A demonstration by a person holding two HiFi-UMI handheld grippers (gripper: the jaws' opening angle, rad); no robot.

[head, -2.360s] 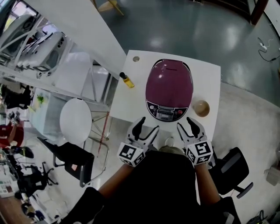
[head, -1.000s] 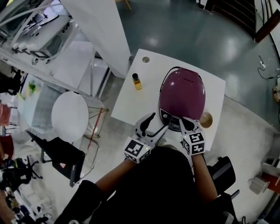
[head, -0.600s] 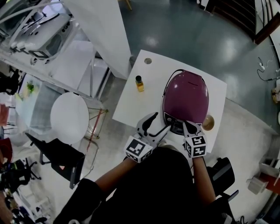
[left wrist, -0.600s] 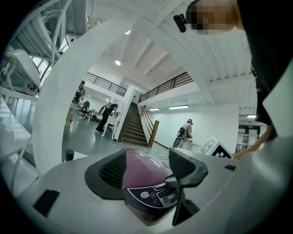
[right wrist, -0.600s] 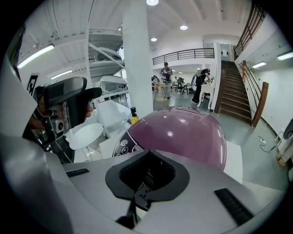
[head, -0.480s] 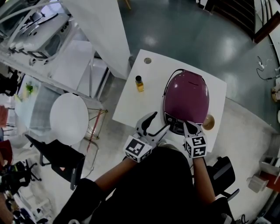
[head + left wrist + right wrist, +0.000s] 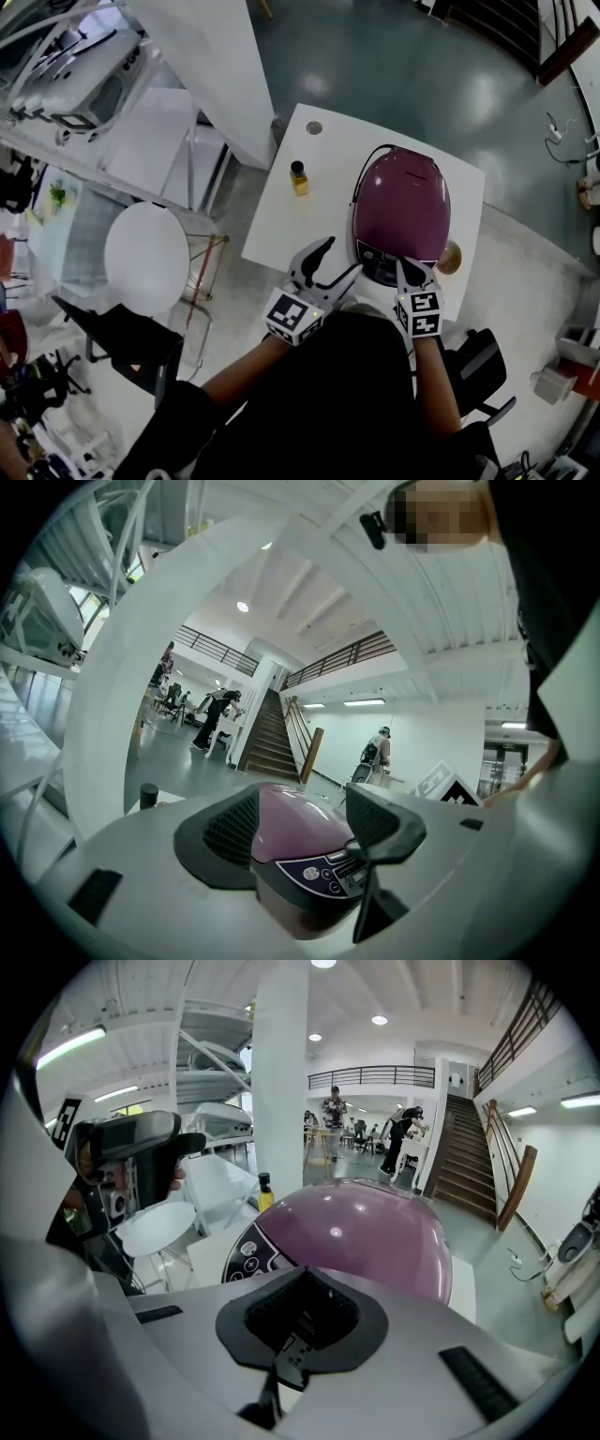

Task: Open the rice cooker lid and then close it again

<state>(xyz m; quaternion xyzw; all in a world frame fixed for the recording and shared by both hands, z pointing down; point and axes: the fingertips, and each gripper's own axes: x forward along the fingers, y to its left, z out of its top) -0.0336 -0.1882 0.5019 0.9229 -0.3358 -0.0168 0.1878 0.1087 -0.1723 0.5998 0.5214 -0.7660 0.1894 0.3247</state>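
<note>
Currently I hold two grippers at the near edge of a white table (image 7: 281, 225). The left gripper (image 7: 339, 258) lies level, jaws spread wide with nothing pinched, just beside the front left of the rice cooker (image 7: 401, 202). The right gripper (image 7: 410, 270) tilts downward, jaws pressed together, tips at the cooker's dark control panel (image 7: 378, 265); I cannot tell whether they touch it. One rice cooker stands on the table's right half, its purple lid down. I count one small bottle (image 7: 298, 177) of yellow liquid well to its left, and one tan bowl (image 7: 451, 257) just beside its right.
</note>
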